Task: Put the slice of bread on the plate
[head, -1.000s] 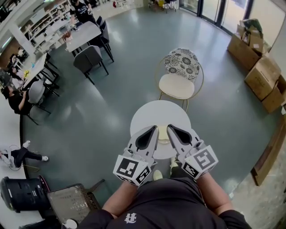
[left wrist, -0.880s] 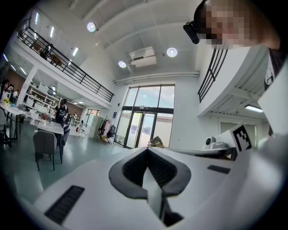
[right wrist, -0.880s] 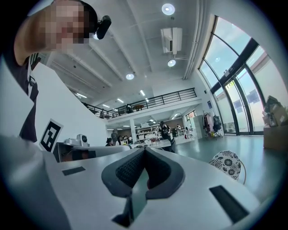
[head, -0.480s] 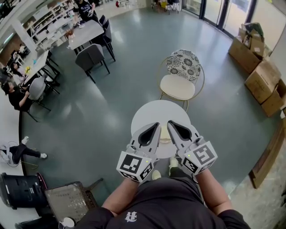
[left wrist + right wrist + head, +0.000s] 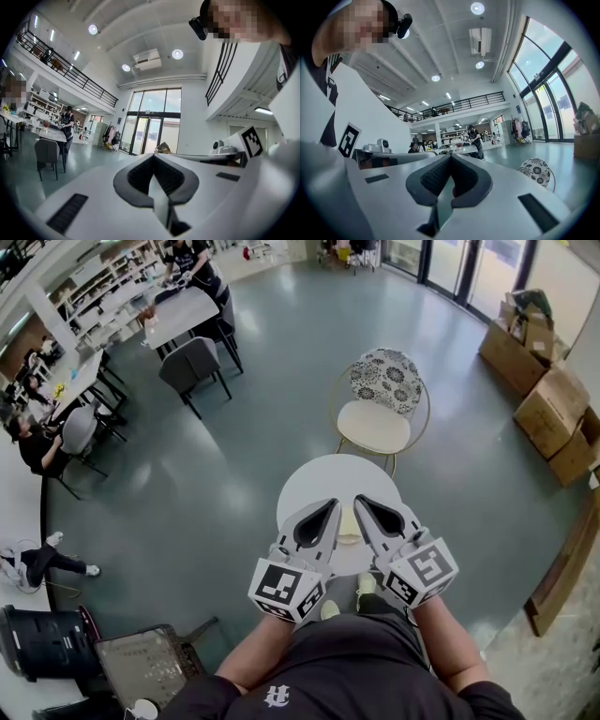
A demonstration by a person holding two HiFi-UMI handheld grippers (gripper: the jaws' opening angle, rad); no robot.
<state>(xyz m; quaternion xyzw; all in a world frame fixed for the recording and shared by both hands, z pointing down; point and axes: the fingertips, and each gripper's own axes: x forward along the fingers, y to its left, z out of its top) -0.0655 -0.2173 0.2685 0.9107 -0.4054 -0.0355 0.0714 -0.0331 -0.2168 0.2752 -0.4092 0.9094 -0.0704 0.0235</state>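
A pale slice of bread (image 5: 347,522) lies on the small round white table (image 5: 323,479), between my two grippers and partly hidden by them. I cannot make out a plate. My left gripper (image 5: 334,504) is shut and empty, its tip just left of the bread. My right gripper (image 5: 357,500) is also shut and empty, just right of the bread. In the left gripper view the left gripper (image 5: 153,155) has its jaws meeting at the tip, pointing level across the hall. In the right gripper view the right gripper (image 5: 450,156) looks the same; the table and bread are out of sight there.
A chair with a cream seat and patterned back (image 5: 376,420) stands just beyond the table. Cardboard boxes (image 5: 553,399) are stacked at the right. Grey tables and chairs (image 5: 187,334) with people stand at the far left. A black bin (image 5: 42,645) and a wire crate (image 5: 150,667) sit at my lower left.
Both grippers keep their place over the table, still shut. Only the head view has drifted slightly.
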